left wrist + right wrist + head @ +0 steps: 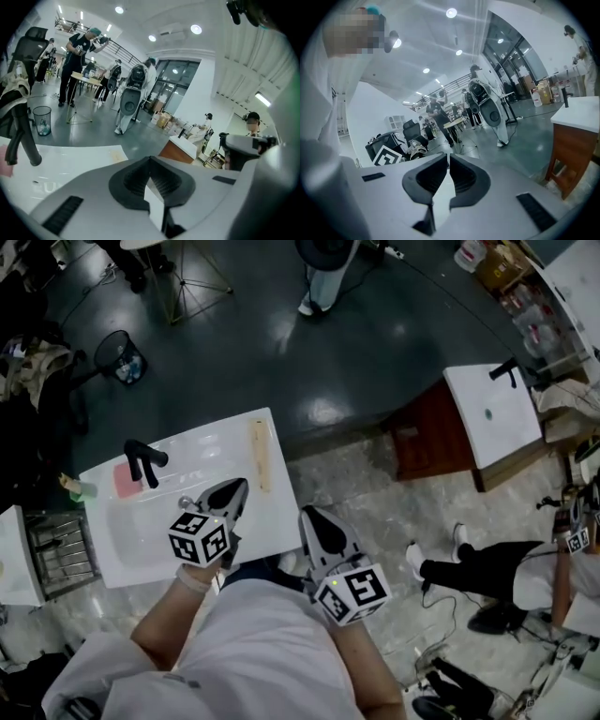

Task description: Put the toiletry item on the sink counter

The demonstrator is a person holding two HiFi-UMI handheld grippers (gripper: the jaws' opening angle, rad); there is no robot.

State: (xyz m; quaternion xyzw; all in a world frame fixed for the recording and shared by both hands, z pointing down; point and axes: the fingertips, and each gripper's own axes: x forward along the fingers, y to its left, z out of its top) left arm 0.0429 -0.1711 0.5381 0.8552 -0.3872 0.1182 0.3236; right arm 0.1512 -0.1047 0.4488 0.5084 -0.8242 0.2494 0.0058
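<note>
Toiletry item (260,456), a long beige strip, lies flat on the counter (272,531) along its right edge, just past the left gripper (234,491). That gripper is clenched on nothing, its pads meeting with no gap. The right gripper (317,521) is also clenched and empty, off the counter's right side. The placing looks done. The risk is that the item sits near the edge, so a sideways sweep by either gripper could push it to the floor. The faucet (145,461) and a pink thing (127,481) sit at the basin's far left, well apart and not in the way. A bin (120,357) and a second sink (492,413) stand farther off.
</note>
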